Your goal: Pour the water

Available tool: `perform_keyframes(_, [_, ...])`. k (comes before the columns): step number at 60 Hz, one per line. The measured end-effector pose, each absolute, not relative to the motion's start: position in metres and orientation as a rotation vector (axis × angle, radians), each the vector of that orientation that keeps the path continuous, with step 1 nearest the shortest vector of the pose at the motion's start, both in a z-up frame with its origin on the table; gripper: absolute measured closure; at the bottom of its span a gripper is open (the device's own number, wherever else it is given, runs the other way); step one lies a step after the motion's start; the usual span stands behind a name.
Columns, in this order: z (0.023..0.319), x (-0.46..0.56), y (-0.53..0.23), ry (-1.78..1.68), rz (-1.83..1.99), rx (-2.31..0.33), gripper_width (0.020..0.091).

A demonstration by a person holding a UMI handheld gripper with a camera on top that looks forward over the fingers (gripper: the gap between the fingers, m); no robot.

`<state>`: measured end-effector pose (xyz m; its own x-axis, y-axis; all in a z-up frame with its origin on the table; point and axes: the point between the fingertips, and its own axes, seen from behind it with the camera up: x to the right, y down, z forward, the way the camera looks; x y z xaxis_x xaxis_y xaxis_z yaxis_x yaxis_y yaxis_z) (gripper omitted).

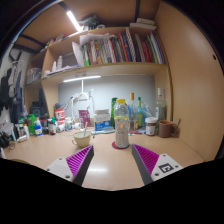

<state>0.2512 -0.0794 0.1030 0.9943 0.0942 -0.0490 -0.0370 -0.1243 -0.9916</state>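
Nearest the camera, the gripper [115,160] stood with its two fingers spread apart and holding nothing, their magenta pads [82,157] facing each other over the bare wooden table [110,172]. Just ahead of the fingers and roughly centred between them, a clear plastic bottle [121,124] with a yellow cap stood upright on its own, with a small bowl [83,139] just to its left; it looked fairly full, so probably weighty, thin-walled and slick, best taken around the middle of the body. Beyond it a clutter of jars and bottles lined the wall, under a shelf of books [120,48].
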Motion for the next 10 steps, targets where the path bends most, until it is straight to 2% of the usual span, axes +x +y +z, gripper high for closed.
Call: perform_keyframes(10, [0.084,0.237,-0.133,-0.123,0.092,-1.707,0.0255])
